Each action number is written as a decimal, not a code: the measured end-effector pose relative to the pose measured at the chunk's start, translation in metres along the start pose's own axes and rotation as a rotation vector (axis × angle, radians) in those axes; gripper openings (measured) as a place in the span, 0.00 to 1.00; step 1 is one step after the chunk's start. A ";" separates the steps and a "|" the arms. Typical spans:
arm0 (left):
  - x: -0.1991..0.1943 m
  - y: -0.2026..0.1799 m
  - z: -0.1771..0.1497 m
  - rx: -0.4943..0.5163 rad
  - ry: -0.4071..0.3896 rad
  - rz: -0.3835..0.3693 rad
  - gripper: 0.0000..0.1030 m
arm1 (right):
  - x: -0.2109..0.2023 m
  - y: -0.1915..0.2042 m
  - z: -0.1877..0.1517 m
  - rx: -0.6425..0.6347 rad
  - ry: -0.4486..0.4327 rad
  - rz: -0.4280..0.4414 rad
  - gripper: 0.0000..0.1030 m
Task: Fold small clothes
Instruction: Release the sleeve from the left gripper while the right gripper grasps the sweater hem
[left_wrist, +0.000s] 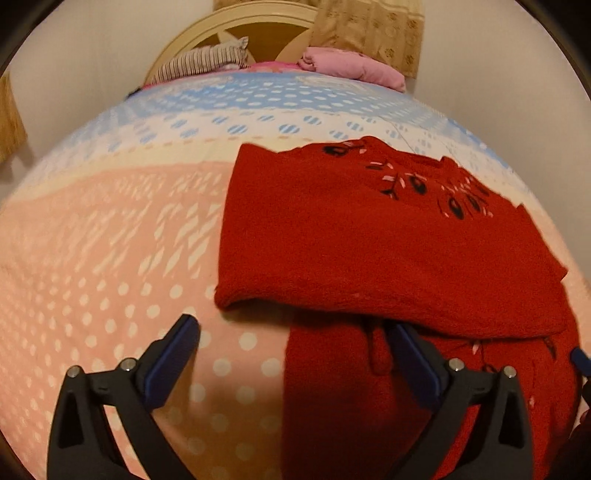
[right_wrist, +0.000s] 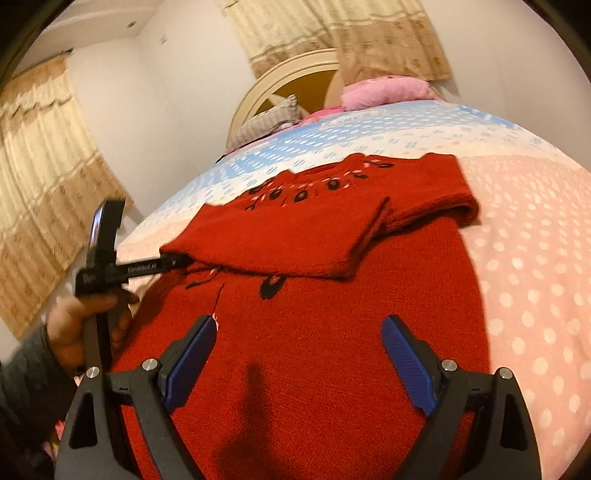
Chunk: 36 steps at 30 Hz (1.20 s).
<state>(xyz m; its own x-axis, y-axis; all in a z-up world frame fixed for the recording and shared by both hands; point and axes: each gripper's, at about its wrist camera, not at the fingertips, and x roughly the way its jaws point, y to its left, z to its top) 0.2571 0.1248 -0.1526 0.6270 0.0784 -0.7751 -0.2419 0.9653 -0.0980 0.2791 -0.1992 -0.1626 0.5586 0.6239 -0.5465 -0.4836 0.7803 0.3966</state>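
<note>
Sweater (left_wrist: 388, 258) lies folded on bedspread (left_wrist: 110, 258), pillows (left_wrist: 351, 66) behind.

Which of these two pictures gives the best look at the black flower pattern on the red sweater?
The left wrist view: the flower pattern on the red sweater lies unobstructed near the neckline. The right wrist view also shows the flowers, only smaller and farther off, with more of them partly hidden beneath the folded layer.

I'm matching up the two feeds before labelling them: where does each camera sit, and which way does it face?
Left wrist: on the left gripper, facing down the bed to the headboard; only its open fingers show.
Right wrist: on the right gripper, over the red sweater; its open fingers, the left hand and a sleeve show.
Shared: sweater, bed, headboard, pink pillow.
</note>
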 end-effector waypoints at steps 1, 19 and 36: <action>0.000 0.005 -0.001 -0.025 -0.001 -0.014 1.00 | -0.002 -0.001 0.004 0.010 0.002 0.001 0.89; 0.002 0.006 -0.004 -0.039 -0.002 -0.027 1.00 | 0.056 0.008 0.070 -0.056 0.162 -0.158 0.09; 0.003 0.011 -0.003 -0.065 -0.008 -0.023 1.00 | 0.031 -0.007 0.121 -0.202 0.057 -0.326 0.09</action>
<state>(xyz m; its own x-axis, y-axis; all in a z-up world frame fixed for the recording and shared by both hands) 0.2536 0.1350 -0.1581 0.6384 0.0586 -0.7675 -0.2747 0.9488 -0.1561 0.3808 -0.1802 -0.0933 0.6693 0.3368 -0.6623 -0.4131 0.9096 0.0451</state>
